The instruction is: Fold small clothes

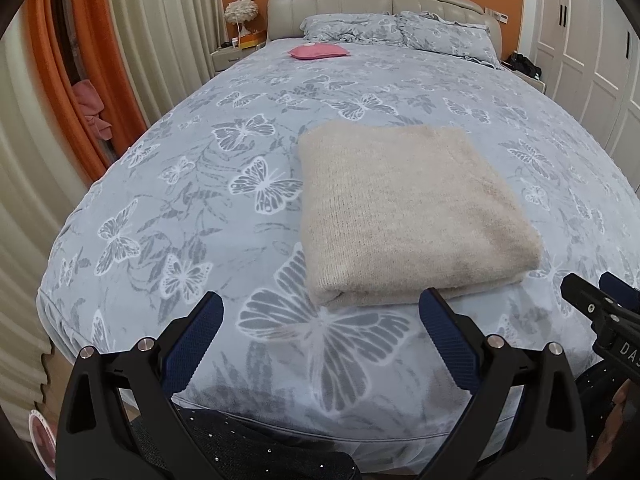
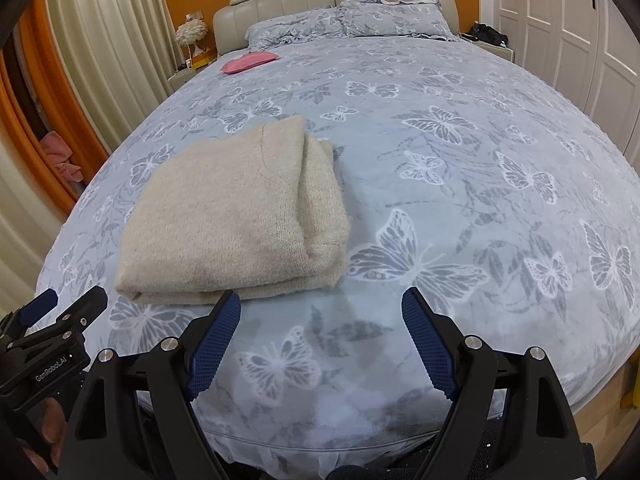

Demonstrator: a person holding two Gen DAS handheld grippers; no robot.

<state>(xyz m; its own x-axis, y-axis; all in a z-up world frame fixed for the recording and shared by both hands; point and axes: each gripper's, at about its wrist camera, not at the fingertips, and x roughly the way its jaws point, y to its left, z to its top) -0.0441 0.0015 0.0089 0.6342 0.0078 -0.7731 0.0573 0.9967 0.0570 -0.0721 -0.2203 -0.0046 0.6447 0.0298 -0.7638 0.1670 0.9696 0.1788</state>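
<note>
Beige and fuzzy, a folded sweater point(image 1: 404, 216) is seen lying flat on the bed cover point(image 1: 208, 208), in the middle of the left wrist picture. In the right wrist picture the sweater point(image 2: 228, 216) is found in the left half, and its stacked layers are shown along its right side. The bed cover point(image 2: 460, 184) is pale blue and is printed with white and grey butterflies.

The left gripper point(image 1: 320, 308) is held low at the bottom of its own picture. Its two blue pads are spread wide apart and nothing is held between them. The right pad is seen just at the near edge of the sweater; whether it is touched cannot be told. The same gripper point(image 2: 64, 304) is also seen at the lower left of the right wrist picture.

The right gripper point(image 2: 320, 300) is held at the bottom of its picture, with its pads spread wide too, and nothing is gripped. Its left pad is placed just beside the sweater's near edge. This gripper point(image 1: 596, 292) is seen again at the right edge of the left wrist picture.

A pink pouch point(image 1: 318, 51) is laid far up the bed, near two pillows point(image 1: 400, 30) and a padded headboard point(image 1: 340, 4). Curtains point(image 1: 160, 20) are hung at the upper left, and white wardrobe doors point(image 1: 580, 40) are seen at the upper right.
</note>
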